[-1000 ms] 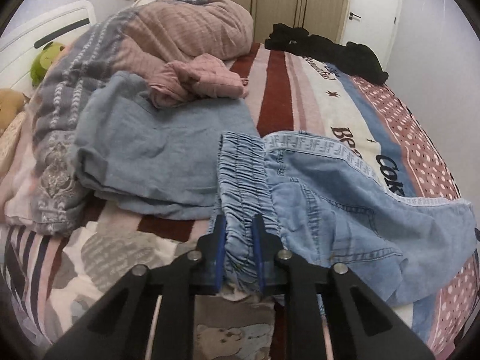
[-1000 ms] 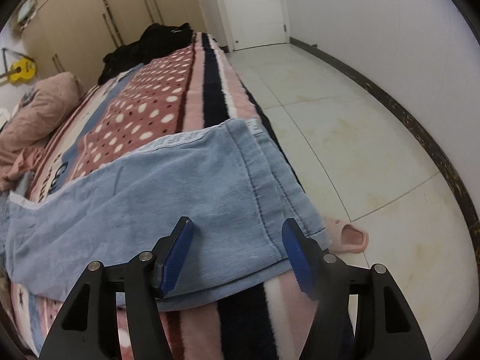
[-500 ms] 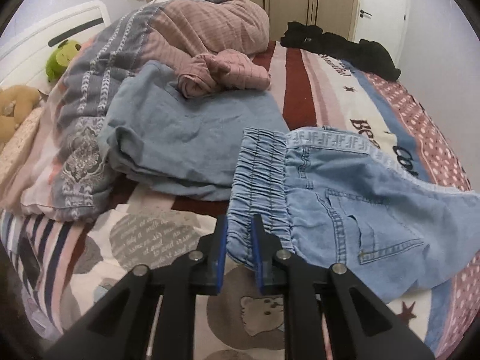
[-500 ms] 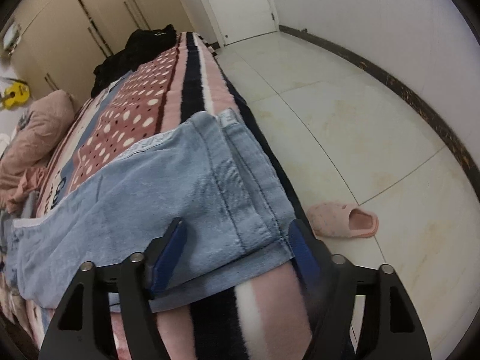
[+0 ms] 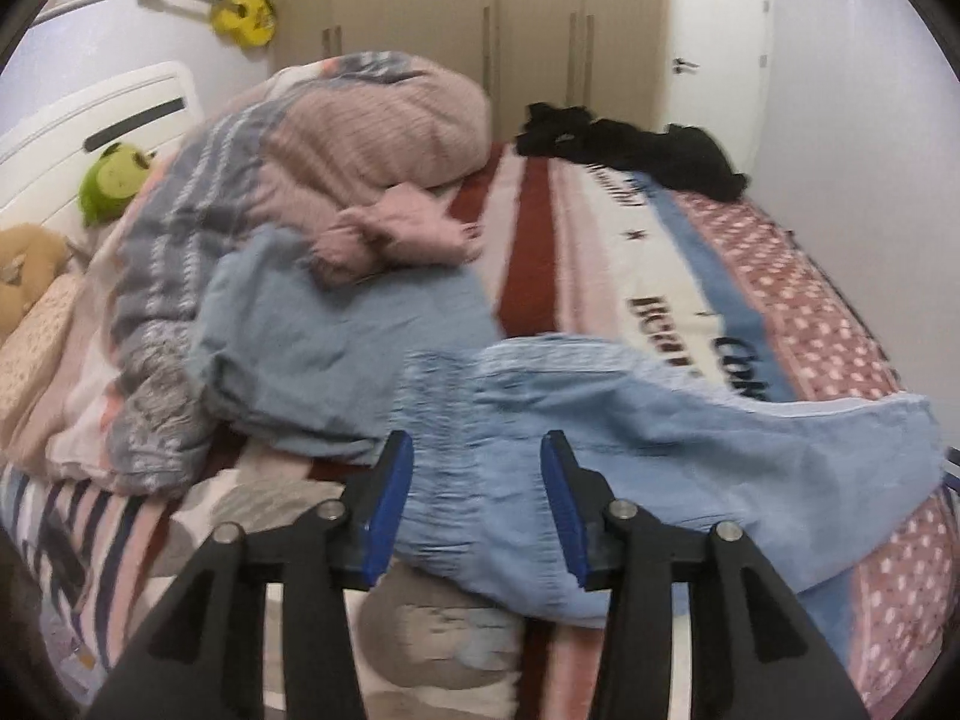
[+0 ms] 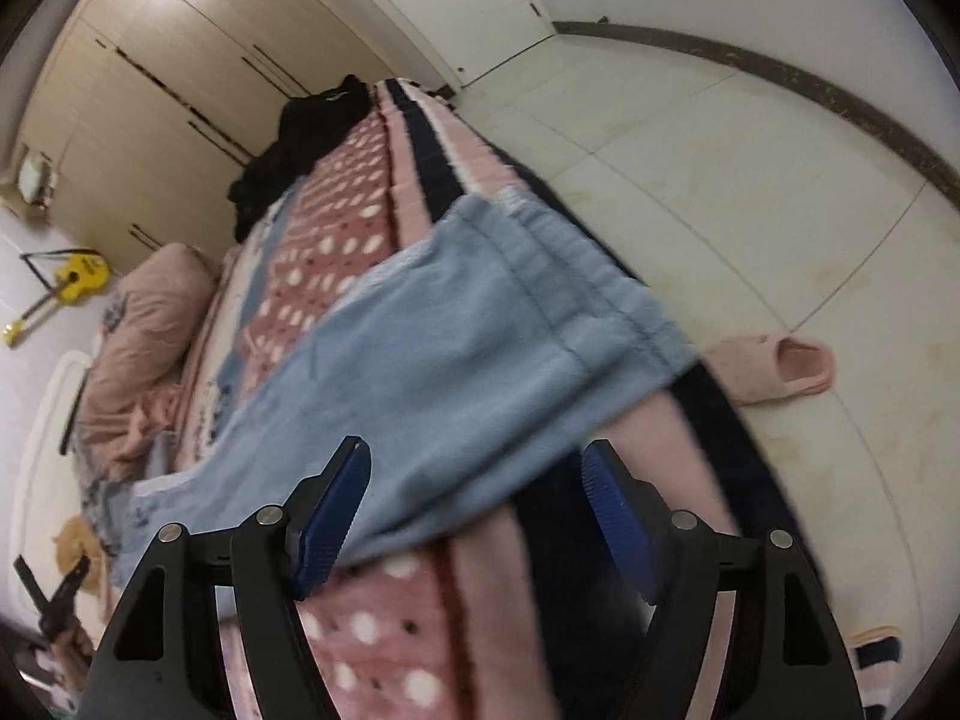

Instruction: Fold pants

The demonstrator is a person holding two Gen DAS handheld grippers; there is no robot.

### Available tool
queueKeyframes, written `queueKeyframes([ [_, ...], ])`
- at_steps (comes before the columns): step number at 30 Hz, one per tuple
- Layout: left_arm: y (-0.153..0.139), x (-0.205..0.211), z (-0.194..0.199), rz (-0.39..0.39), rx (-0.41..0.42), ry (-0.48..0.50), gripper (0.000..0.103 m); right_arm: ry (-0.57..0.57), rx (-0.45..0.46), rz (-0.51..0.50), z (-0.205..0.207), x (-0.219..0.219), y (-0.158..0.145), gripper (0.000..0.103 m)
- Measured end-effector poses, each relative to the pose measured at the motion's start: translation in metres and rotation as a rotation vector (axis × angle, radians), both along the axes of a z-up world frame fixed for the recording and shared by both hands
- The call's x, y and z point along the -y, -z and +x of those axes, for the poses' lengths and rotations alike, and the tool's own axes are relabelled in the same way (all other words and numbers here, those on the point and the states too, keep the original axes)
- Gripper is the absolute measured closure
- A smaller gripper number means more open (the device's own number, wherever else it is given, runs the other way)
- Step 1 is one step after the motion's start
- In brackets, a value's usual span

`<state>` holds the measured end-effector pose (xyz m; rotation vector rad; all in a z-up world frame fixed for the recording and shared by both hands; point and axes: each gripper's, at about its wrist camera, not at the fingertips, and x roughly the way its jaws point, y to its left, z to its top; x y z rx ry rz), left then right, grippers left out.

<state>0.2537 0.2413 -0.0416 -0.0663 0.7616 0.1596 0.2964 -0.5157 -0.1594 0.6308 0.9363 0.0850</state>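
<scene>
Light blue denim pants (image 5: 630,450) lie across the bed, with the elastic waistband at the near end and the legs running right. My left gripper (image 5: 474,498) is open, its jaws either side of the waistband and not holding it. In the right wrist view the pant legs (image 6: 468,348) reach the bed's edge, with the hem hanging slightly over. My right gripper (image 6: 477,504) is open and empty just above the near edge of the legs.
A second blue garment (image 5: 336,348) and a pink quilt heap (image 5: 336,162) lie to the left. Black clothes (image 5: 630,150) sit at the far end. A pink slipper (image 6: 774,366) lies on the tiled floor beside the bed. Wardrobes and a yellow ukulele (image 5: 240,12) are behind.
My left gripper has opened and let go of the waistband, which now lies on the bed. My right gripper has tilted and pulled back a little, still open.
</scene>
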Motion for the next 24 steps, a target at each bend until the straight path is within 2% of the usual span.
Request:
queueKeyframes([
  [4, -0.001, 0.028, 0.002, -0.013, 0.019, 0.056, 0.061, 0.063, -0.006, 0.021, 0.025, -0.009, 0.012, 0.033],
  [5, 0.0, 0.034, 0.002, -0.016, 0.02, 0.062, 0.06, 0.088, 0.002, 0.015, 0.028, -0.011, 0.013, 0.038],
  [6, 0.001, 0.038, 0.002, -0.021, 0.018, 0.07, 0.06, 0.126, 0.009, -0.023, 0.031, -0.016, 0.011, 0.057],
  [7, 0.003, 0.042, 0.003, -0.023, 0.014, 0.078, 0.06, 0.15, 0.001, -0.067, 0.033, -0.019, 0.01, 0.071],
  [8, 0.005, 0.045, 0.003, -0.021, 0.011, 0.081, 0.06, 0.164, -0.002, -0.094, 0.034, -0.02, 0.009, 0.094],
  [11, 0.009, 0.05, 0.003, -0.015, 0.002, 0.087, 0.059, 0.195, 0.066, -0.116, 0.025, -0.019, -0.006, 0.099],
  [13, 0.012, 0.049, 0.004, -0.022, -0.006, 0.087, 0.059, 0.215, 0.121, -0.173, 0.016, -0.02, -0.022, 0.1],
  [15, 0.015, 0.048, 0.004, -0.033, -0.014, 0.093, 0.059, 0.224, 0.136, -0.234, 0.009, -0.019, -0.034, 0.101],
  [20, 0.02, 0.053, 0.004, -0.044, -0.023, 0.11, 0.059, 0.271, 0.151, -0.311, -0.004, 0.001, -0.05, 0.102],
  [21, 0.021, 0.054, 0.005, -0.045, -0.024, 0.114, 0.058, 0.272, 0.142, -0.288, -0.006, 0.008, -0.049, 0.102],
  [24, 0.021, 0.057, 0.006, -0.044, -0.021, 0.122, 0.054, 0.191, 0.088, -0.103, -0.008, 0.024, -0.036, 0.098],
])
